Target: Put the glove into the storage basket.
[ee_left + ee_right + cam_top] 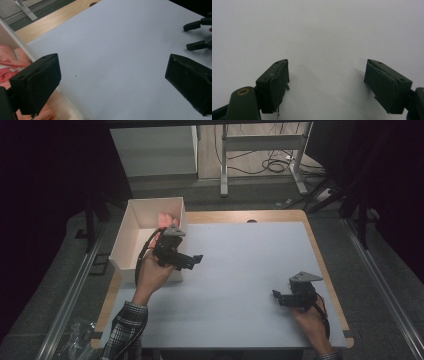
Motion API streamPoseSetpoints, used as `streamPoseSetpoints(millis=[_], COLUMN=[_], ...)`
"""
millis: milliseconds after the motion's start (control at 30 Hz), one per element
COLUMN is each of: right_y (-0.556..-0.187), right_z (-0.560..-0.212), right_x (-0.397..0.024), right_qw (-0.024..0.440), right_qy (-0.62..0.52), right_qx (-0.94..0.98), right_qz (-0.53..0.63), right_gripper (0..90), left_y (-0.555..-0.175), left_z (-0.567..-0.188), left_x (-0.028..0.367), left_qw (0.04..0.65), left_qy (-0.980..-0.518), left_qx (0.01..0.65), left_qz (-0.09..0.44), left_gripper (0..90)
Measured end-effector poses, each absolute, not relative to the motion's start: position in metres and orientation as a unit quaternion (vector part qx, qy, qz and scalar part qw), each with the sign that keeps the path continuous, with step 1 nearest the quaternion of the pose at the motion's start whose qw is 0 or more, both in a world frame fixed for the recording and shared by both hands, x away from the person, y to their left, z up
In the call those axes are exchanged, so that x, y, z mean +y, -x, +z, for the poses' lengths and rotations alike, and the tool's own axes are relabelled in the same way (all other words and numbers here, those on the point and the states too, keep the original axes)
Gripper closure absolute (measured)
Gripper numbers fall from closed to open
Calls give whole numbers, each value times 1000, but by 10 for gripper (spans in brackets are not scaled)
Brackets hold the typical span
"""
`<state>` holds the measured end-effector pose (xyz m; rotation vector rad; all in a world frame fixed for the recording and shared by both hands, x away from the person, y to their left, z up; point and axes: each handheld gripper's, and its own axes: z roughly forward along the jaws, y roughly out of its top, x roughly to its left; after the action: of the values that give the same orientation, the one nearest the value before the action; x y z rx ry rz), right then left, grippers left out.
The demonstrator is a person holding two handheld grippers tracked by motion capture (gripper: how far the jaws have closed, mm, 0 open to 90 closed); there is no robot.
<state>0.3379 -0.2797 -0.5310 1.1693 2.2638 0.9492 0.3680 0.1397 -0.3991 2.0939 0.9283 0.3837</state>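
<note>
Both grippers have their jaws wide apart and hold nothing. I see the left gripper (196, 258) up by the white box (131, 222), at the left edge of the table (240, 270). Something soft and pink (10, 62) lies inside that box, just past the box wall from the left jaws. Its shape is too hidden to tell which way it runs. The right gripper (278, 296) sits low near the front right of the table, well apart from the box. So the left hand (152, 272) is much nearer the pink thing. I think the box wall is what stands in the way. Nothing else lies on the table top.
</note>
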Motion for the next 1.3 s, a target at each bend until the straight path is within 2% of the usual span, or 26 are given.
streamPoseSetpoints(millis=[700,1300], right_y=[-338,-338], right_z=[-531,-531], right_x=[-280,-280], right_qw=[211,212], right_qy=[-420,-419], right_qx=[814,814], right_qz=[341,341], right_gripper=[201,201], left_y=[-364,-351], left_z=[-417,-454], left_x=[84,69], left_qw=[405,401], left_qy=[-850,-858], left_qx=[315,304], left_qz=[122,102], left_gripper=[7,7])
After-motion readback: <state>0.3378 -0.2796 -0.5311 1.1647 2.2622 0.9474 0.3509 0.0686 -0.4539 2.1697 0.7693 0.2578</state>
